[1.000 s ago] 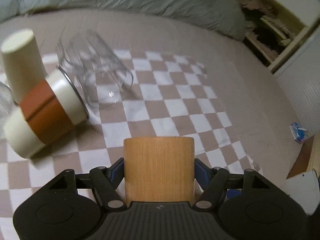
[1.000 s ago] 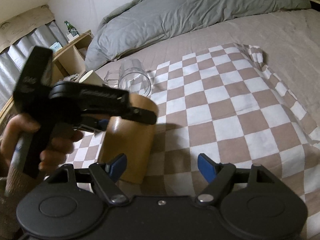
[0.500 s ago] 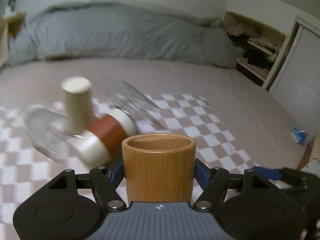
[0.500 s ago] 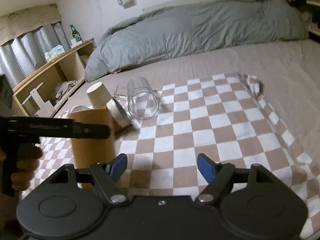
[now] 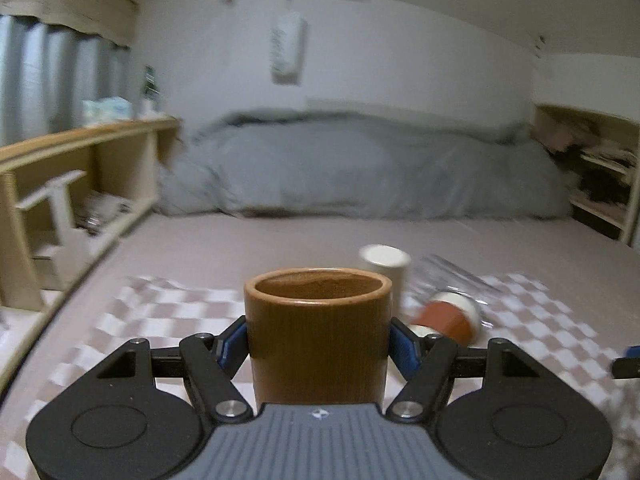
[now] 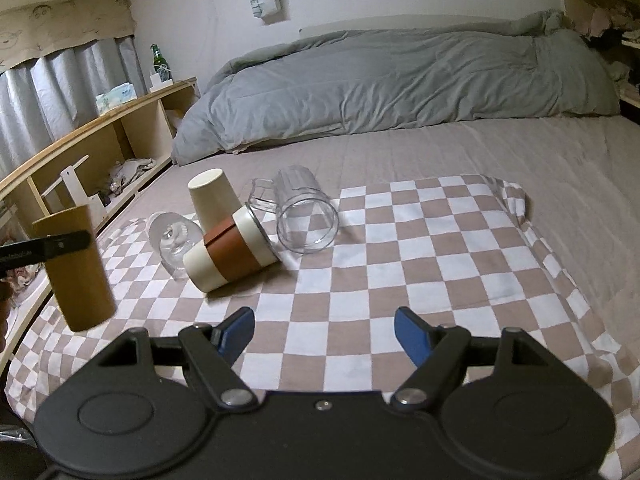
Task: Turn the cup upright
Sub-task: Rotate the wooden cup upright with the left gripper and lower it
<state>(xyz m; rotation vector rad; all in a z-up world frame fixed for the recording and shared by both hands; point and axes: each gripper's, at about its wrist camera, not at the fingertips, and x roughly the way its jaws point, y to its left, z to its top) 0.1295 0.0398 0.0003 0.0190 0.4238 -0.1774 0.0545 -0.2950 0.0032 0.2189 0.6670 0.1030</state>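
My left gripper [image 5: 318, 340] is shut on a brown wooden cup [image 5: 318, 332], mouth up, held upright above the checkered cloth [image 5: 152, 320]. In the right wrist view the same cup [image 6: 78, 268] hangs at the far left, slightly tilted, clamped by the left gripper's finger [image 6: 52, 244]. My right gripper [image 6: 324, 330] is open and empty over the checkered cloth [image 6: 400, 264].
On the cloth lie a cream cup with a brown sleeve [image 6: 232, 248] on its side, a clear mug [image 6: 300, 210] on its side, a small glass [image 6: 174, 242] on its side and an upside-down cream paper cup [image 6: 212, 198]. A grey duvet [image 6: 400, 80] is behind, wooden shelves [image 6: 100, 152] at left.
My left gripper has turned the wooden cup from bottom-up to mouth-up and swung left, away from the other cups. The right gripper has stayed open and pulled back slightly.
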